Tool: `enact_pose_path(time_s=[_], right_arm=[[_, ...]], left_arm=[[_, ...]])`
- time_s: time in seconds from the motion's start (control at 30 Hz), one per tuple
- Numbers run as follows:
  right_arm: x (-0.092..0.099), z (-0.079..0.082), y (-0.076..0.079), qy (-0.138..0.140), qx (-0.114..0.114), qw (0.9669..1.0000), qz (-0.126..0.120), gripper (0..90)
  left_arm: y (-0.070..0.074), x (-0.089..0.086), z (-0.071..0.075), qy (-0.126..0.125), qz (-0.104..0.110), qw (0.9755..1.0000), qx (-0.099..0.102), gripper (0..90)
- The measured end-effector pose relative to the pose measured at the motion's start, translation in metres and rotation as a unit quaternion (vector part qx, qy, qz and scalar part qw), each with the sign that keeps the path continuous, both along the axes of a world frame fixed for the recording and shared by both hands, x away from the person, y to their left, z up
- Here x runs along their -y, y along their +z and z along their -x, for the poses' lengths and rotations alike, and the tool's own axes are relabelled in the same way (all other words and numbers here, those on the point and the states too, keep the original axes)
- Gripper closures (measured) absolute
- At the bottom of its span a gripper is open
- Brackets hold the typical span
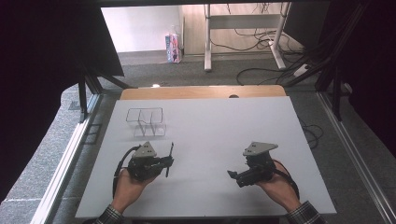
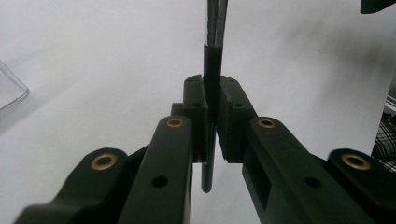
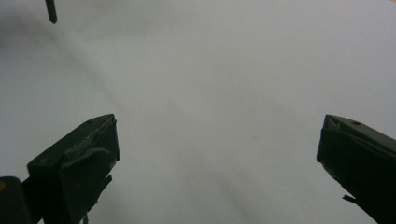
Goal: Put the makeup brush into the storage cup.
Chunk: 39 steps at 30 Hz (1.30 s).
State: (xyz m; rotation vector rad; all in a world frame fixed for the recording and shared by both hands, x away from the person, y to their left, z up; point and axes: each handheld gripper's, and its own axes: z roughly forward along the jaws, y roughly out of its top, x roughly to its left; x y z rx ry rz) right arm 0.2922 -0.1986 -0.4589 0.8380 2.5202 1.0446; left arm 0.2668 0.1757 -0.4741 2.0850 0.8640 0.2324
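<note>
We see a white tabletop (image 1: 210, 135) with a wooden edge at its far side, standing on grey carpet; beyond it are a pale desk frame, loose black cables on the floor and a small colourful carton by the wall. Near the far left of the tabletop stands a clear plastic container (image 1: 146, 122) with dividers inside, well apart from both hands.

Our left claw (image 1: 169, 161) sits at the near left, held in the left hand (image 1: 128, 184). It is clenched on a thin dark rod (image 1: 170, 159), which looks like a pen or a utensil handle; we cannot tell which. In the left claw's own view (image 2: 212, 135) the jaws press on the rod (image 2: 212, 70) from both sides, the rod standing across them with one rounded end just below the pads and a shinier part running out of the top of the picture. A corner of the container (image 2: 10, 88) shows at the left edge.

Our right claw (image 1: 234, 176) is at the near right, in the right hand (image 1: 279, 186), pointing toward the left one. In its own view (image 3: 217, 154) the jaws stand wide apart, released, with bare tabletop between them; the rod's tip (image 3: 51, 13) shows at the top left.
</note>
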Motion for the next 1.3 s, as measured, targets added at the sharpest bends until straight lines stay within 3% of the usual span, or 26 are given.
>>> enact_pose_path(time_s=[0.6,0.87,1.03,1.3], right_arm=[[0.026,0.009,-0.006,-0.033,0.004,0.9993,0.019,0.0],[0.043,0.013,-0.008,-0.054,0.000,0.9985,0.012,0.0],[0.058,0.014,-0.011,-0.076,-0.004,0.9970,0.006,0.0],[0.066,0.019,-0.015,-0.082,-0.012,0.9965,0.015,0.0]], left_arm=[[0.003,-0.016,-0.006,0.035,0.003,0.9994,0.005,83.3],[0.006,-0.021,-0.010,0.045,0.001,0.9990,0.009,83.3],[0.007,-0.027,-0.017,0.065,0.003,0.9978,0.006,83.4],[0.009,-0.036,-0.021,0.081,0.003,0.9967,0.008,83.4]])
